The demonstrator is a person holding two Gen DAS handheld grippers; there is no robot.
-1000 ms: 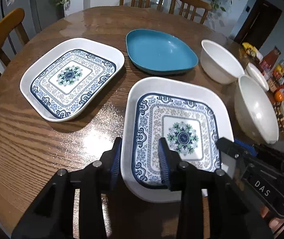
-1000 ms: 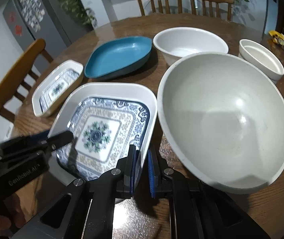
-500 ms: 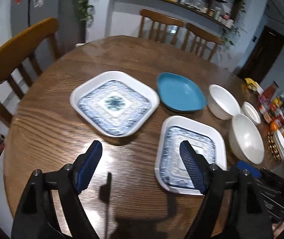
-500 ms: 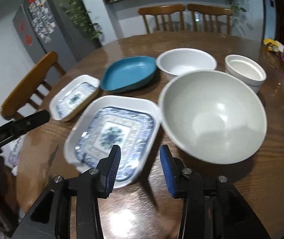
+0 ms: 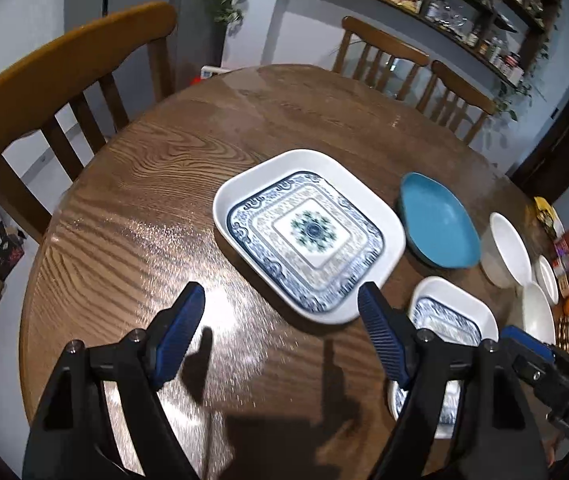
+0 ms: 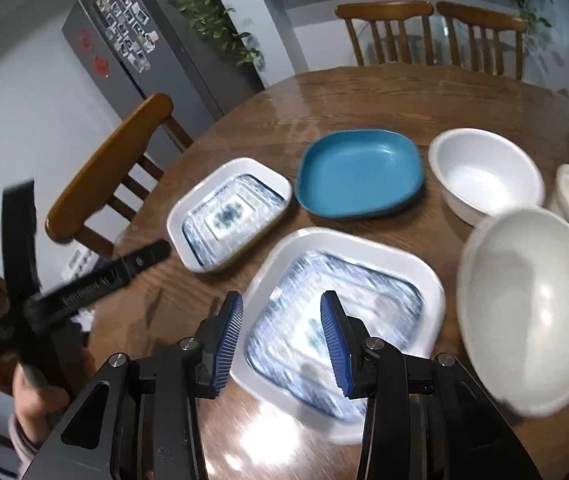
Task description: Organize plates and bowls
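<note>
Both grippers hang above the table (image 5: 132, 184) with nothing between their pads. The left gripper (image 5: 280, 336) is spread wide, its jaws having just been opening, and faces the far plate (image 5: 308, 236), probably the wide span a plate rim needs. The right gripper (image 6: 282, 338) is partly spread, also just opened, above the near plate (image 6: 344, 320), which lies flat. The blue dish (image 6: 360, 172) sits beyond, just beside both plates. Three white bowls (image 6: 484, 172) cluster to the right, unstacked, so sorting looks barely begun.
</note>
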